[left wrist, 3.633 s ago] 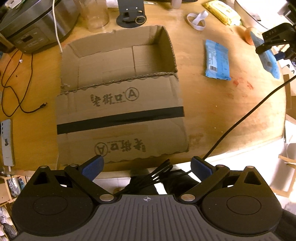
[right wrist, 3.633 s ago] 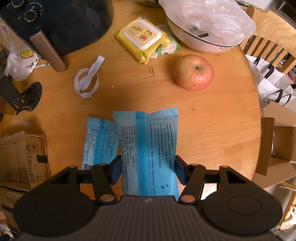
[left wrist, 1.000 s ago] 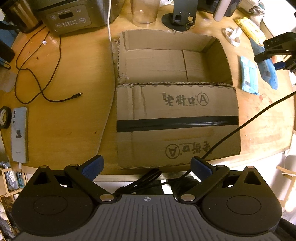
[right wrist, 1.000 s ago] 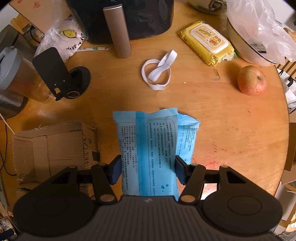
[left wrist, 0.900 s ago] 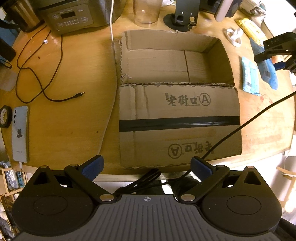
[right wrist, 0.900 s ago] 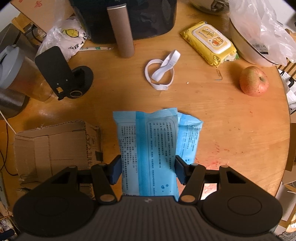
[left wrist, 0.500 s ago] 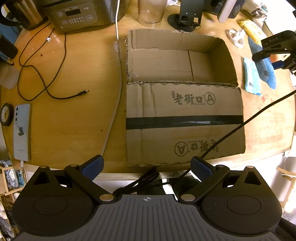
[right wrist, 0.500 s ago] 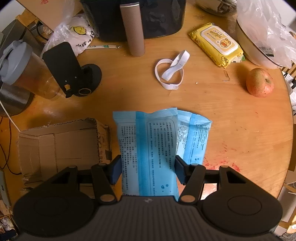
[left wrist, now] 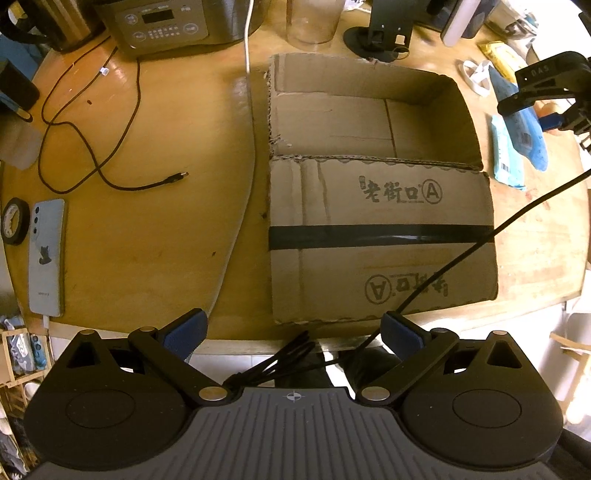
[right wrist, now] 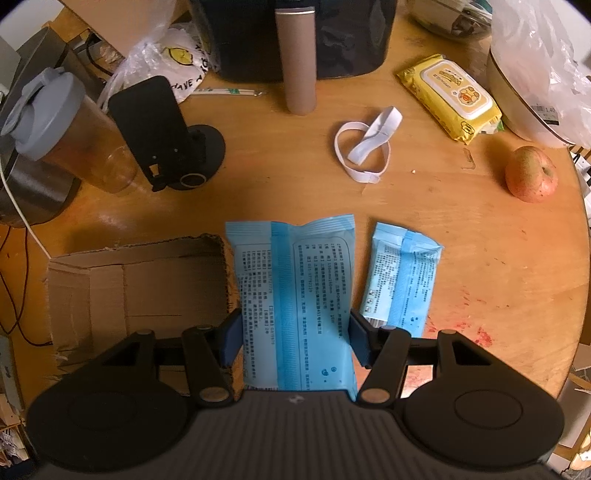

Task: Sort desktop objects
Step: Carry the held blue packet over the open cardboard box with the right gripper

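My right gripper is shut on a large blue packet, held above the table beside the right wall of the open cardboard box. A smaller blue packet lies flat on the wood just right of it. In the left wrist view the same box sits in the middle of the table with its flap folded toward me, and the right gripper hangs at its far right with the packet. My left gripper is open and holds nothing, over the table's near edge.
A white elastic band, a yellow wipes pack, an apple and a bowl under plastic lie beyond the packets. A phone stand, a lidded cup, a cooker, a black cable and a phone stand left of the box.
The right gripper has carried the large blue packet leftward, off the smaller packet and up to the box's right wall. The left gripper drifted slightly left; the box now sits further right in its view.
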The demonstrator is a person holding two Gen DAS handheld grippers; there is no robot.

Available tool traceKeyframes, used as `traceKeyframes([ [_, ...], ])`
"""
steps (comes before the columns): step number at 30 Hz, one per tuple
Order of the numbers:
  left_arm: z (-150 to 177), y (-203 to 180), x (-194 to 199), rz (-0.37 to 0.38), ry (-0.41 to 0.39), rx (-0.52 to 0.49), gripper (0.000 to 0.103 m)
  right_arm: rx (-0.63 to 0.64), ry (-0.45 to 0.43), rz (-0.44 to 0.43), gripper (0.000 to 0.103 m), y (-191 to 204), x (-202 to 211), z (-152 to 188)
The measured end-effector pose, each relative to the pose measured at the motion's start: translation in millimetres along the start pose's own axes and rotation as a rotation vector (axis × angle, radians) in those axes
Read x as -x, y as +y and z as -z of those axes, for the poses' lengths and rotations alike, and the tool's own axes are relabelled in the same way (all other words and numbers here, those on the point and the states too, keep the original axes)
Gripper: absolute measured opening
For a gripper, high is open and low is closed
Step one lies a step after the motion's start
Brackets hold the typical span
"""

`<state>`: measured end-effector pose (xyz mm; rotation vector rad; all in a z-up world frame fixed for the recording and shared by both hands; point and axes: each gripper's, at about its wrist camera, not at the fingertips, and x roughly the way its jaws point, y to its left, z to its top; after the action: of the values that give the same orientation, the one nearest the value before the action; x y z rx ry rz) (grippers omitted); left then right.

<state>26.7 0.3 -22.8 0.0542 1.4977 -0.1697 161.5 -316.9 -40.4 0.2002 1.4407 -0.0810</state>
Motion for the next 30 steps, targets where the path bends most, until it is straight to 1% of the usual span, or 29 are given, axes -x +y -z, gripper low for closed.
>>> traceKeyframes([
  [30,4.4,30.9,-2.8,0.017,0.005,0.046,0.103,0.037,0.006,-0.02,0.057,58.1,-6.9,-3.3],
])
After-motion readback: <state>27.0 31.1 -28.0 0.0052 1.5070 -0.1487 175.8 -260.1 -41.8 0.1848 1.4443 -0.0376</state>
